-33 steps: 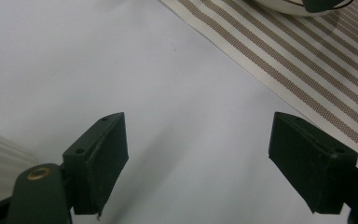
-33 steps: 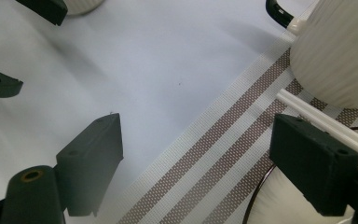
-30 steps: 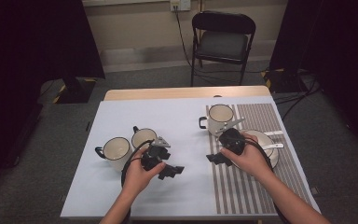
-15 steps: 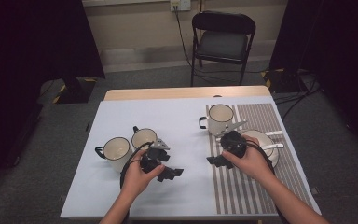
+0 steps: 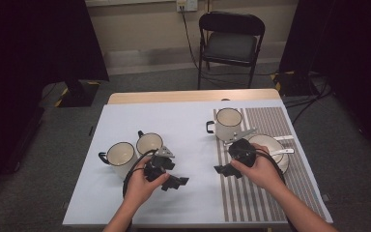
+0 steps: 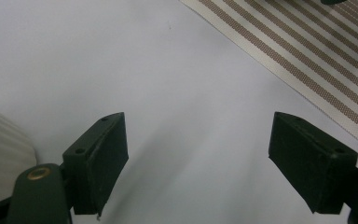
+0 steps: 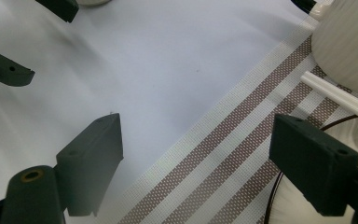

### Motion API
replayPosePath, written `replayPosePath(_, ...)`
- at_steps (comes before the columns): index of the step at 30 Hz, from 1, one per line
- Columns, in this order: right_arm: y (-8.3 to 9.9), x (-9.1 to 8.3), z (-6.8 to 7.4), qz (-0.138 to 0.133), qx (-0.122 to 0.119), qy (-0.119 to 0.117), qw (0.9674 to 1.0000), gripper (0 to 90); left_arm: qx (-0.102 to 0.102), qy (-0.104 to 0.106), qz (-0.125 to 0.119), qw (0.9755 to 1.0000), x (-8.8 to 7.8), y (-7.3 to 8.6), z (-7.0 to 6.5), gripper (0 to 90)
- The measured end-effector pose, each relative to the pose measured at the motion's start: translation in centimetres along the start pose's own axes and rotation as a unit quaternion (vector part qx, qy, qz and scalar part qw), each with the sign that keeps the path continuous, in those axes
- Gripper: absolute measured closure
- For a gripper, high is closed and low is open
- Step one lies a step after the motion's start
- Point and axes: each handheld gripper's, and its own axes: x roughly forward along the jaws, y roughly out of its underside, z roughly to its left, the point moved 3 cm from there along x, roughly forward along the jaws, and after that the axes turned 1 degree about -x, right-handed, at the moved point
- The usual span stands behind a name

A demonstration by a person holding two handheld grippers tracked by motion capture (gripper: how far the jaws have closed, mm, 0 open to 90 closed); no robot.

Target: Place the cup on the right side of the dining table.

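The left gripper [image 5: 174, 181] was held low over the white sheet [image 5: 188, 130] that covered most of the tabletop [image 5: 183, 96], toward the near edge and left of centre, its fingers [image 6: 100, 161] set wide apart with nothing between them. Two cream mugs stood just behind it: the left mug [image 5: 120, 155] nearer the left edge and the second mug [image 5: 149, 143] touching or just beside it. Between the two grippers a broad stretch of bare sheet was left open, reaching back to the far edge.

The right gripper [image 5: 224, 170] was held at the left border of the striped placemat [image 5: 270, 121] on the right half of the tabletop, its fingers [image 7: 313, 158] likewise spread and empty. Under the right hand [image 5: 257, 166] a white bowl [image 5: 270, 145] with a spoon [image 5: 282, 151] lay on the placemat, and a third mug [image 5: 228, 123] stood near the placemat's far left corner.

In the left gripper view only plain sheet was seen between the fingers, with the placemat [image 6: 317, 56] crossing the upper right corner. In the right gripper view the seam between sheet and placemat [image 7: 242, 140] was shown running diagonally between the fingers; a ribbed cream vessel [image 7: 349, 42] and a white handle [image 7: 335, 95] were seen at the right, and the fingers of the left gripper [image 7: 9, 70] at the upper left.
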Motion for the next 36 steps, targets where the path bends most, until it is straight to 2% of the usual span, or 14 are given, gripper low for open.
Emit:
replayPosePath(18, 0.9, 0.2, 0.4, -0.001, 0.003, -0.003, 1.0000, 16.6, 0.005, 0.001, 0.003, 1.0000, -0.1, 0.5, -0.1, 19.3)
replayPosePath(26, 1.1, 0.2, 0.6, -0.005, 0.004, -0.007, 1.0000, 16.7, 0.005, 0.001, 0.011, 0.9999, -0.4, 1.1, 0.0, 19.3)
replayPosePath(36, 1.6, 0.4, 1.0, -0.005, 0.003, -0.013, 0.9999, 16.8, 0.006, 0.003, 0.008, 0.9999, -0.6, 1.8, 0.0, 19.3)
